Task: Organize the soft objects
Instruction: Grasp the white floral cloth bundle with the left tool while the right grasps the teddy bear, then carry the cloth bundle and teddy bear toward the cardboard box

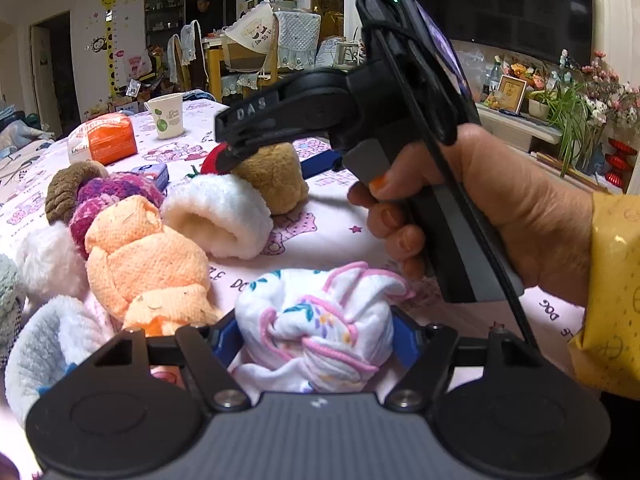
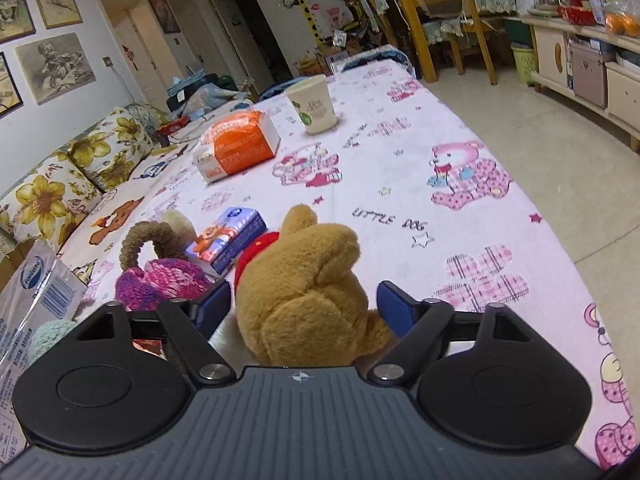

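A white cloth bundle with pink trim and flower print (image 1: 316, 328) lies on the pink cartoon sheet (image 1: 328, 236). My left gripper (image 1: 316, 338) is shut on it, a blue pad pressing each side. A brown plush toy (image 2: 304, 280) with a red collar sits further back, also visible as the brown plush (image 1: 276, 176) in the left wrist view. My right gripper (image 2: 306, 306) straddles it with jaws open, and a small gap shows beside the right pad (image 2: 396, 308). A hand (image 1: 500, 208) in a yellow sleeve holds the right gripper (image 1: 270, 162).
To the left lie a white fluffy roll (image 1: 218, 216), an orange towel bundle (image 1: 140, 264), a purple knit piece (image 1: 116, 196) and a brown loop (image 1: 64, 192). Further back stand a paper cup (image 2: 314, 104), an orange packet (image 2: 236, 146) and a tissue pack (image 2: 228, 242). The sheet's edge drops to the floor (image 2: 540, 140) on the right.
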